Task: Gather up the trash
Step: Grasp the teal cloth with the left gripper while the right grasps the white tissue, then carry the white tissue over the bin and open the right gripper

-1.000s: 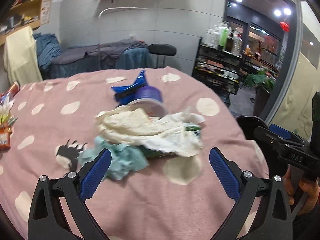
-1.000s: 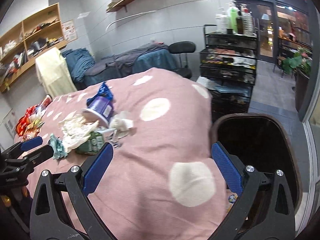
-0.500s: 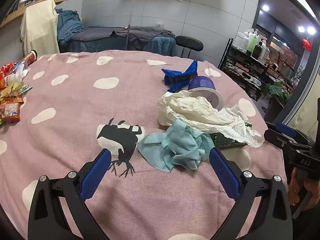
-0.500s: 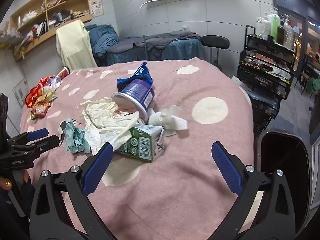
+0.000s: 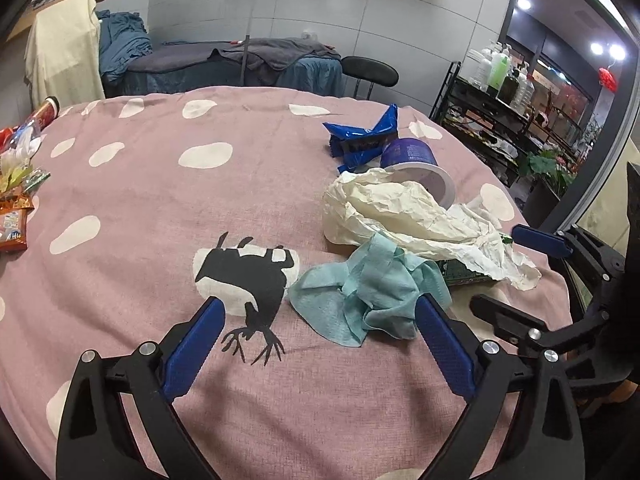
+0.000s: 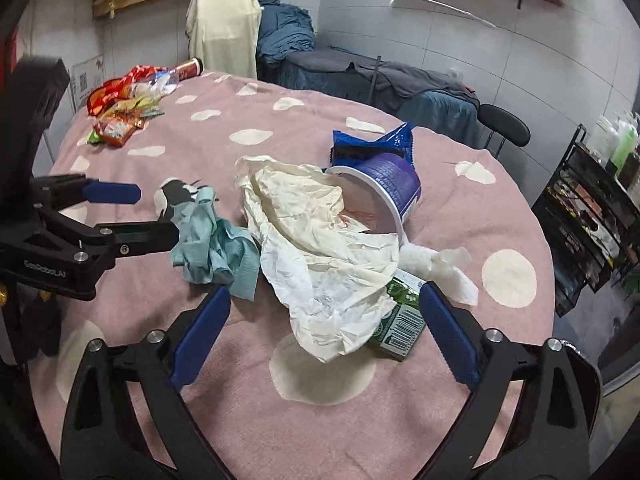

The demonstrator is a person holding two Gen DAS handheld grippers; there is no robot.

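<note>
A trash pile lies on the pink spotted tablecloth: a teal cloth, crumpled cream paper, a purple-and-white cup on its side, a blue wrapper, a green carton and a white tissue. My left gripper is open, just short of the teal cloth. My right gripper is open, with the cream paper and carton between its fingers. Each gripper shows in the other's view.
Snack packets and a red tube can lie at the table's far side. A black chair, a metal rack of bottles and a covered bed stand beyond the table.
Both grippers have moved in toward the trash pile. The left one has closed in on the teal cloth, and the right one has swung left and forward over the paper and carton.
</note>
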